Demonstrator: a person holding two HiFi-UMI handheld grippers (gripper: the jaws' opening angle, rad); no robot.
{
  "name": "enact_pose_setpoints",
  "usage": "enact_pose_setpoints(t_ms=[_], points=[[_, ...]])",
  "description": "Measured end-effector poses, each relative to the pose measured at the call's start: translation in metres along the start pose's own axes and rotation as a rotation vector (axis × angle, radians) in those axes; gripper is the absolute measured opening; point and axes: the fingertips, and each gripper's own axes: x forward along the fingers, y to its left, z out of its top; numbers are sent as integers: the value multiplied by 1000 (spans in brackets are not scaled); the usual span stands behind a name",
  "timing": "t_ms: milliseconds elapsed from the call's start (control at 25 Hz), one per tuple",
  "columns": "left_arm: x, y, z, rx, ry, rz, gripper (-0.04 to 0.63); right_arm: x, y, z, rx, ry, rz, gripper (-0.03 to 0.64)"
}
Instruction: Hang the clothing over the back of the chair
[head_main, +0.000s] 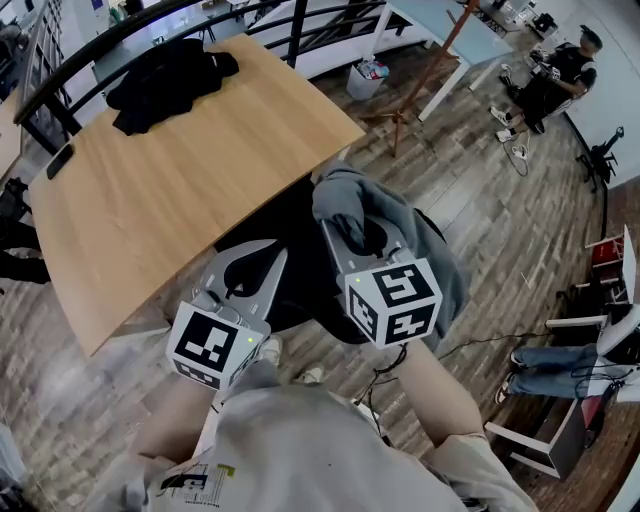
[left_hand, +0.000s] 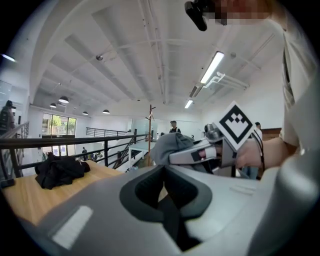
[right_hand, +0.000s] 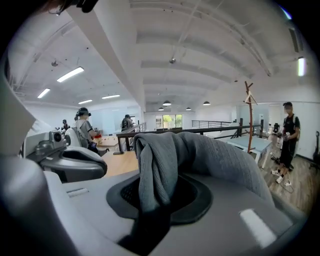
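My right gripper (head_main: 352, 226) is shut on a grey knitted garment (head_main: 350, 198). A fold of the garment (right_hand: 200, 155) passes through its jaws (right_hand: 162, 180) and drapes off to the right. The garment hangs above a dark chair (head_main: 295, 290) that stands at the wooden table's near edge. My left gripper (head_main: 260, 252) is beside it on the left, over the chair, with its jaws together and nothing between them (left_hand: 164, 172). In the left gripper view the right gripper (left_hand: 200, 152) with the grey garment (left_hand: 167, 145) is just ahead. The chair's back is hidden under the cloth and grippers.
The wooden table (head_main: 180, 190) bears a black garment (head_main: 165, 80) at its far end and a phone (head_main: 60, 160) at its left edge. A black railing (head_main: 120, 35) runs behind it. A wooden coat stand (head_main: 420, 80), a bin (head_main: 365, 78) and a seated person (head_main: 555, 80) are at the far right.
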Motion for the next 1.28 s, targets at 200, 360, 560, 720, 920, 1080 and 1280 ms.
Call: enact_pose_setpoints(t_ms=[200, 360, 560, 720, 920, 1080, 1280], points=[[11, 8, -14, -26, 15, -4, 2, 18, 11, -30, -75, 125, 50, 95], [15, 16, -27, -48, 27, -6, 2, 28, 10, -49, -56, 181, 55, 98], [21, 19, -43, -73, 50, -3, 2, 38, 16, -74, -78, 291, 128, 131], [25, 21, -56, -92, 77, 6, 2, 47, 29, -97, -100, 416, 231, 266], [26, 22, -65, -113, 97, 14, 2, 50, 40, -110, -153, 483, 274, 296], [27, 22, -69, -122, 102, 18, 2, 52, 38, -106, -134, 459, 277, 288], [25, 16, -69, -125, 100, 21, 2, 46, 37, -96, -96, 412, 271, 253]])
